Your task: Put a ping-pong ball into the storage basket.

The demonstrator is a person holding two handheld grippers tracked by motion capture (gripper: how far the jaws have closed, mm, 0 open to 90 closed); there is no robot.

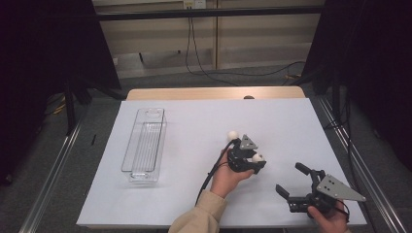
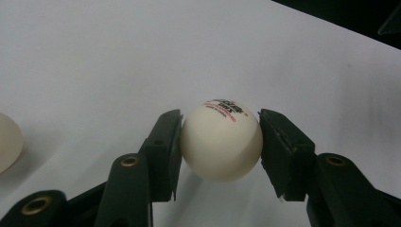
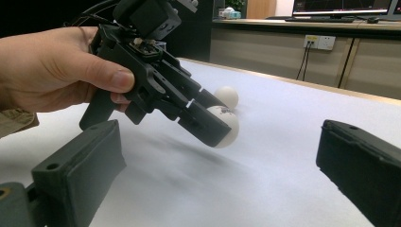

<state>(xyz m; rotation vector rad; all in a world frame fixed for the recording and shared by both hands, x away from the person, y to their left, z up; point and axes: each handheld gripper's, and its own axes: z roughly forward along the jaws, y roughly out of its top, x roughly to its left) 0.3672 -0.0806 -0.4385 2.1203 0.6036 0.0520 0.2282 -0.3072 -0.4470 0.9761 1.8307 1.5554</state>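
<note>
A white ping-pong ball [image 2: 221, 144] with red and black print sits clamped between the black jaws of my left gripper [image 2: 220, 142], slightly above the white table sheet. From above, that ball [image 1: 257, 157] shows at the tip of the left gripper [image 1: 254, 160], near the table's middle. A second white ball [image 1: 233, 135] lies on the sheet just behind it, also visible as a second ball [image 3: 227, 96] and at the left edge as a pale ball [image 2: 8, 142]. My right gripper [image 1: 291, 181] rests near the front right, jaws wide apart and empty; the held ball [image 3: 225, 126] shows ahead of it.
A clear plastic bin [image 1: 145, 145], long and narrow, stands on the left part of the white sheet [image 1: 194, 194]. The wooden table edge [image 1: 214, 92] runs along the back. Dark curtains flank both sides, and cables lie on the floor behind.
</note>
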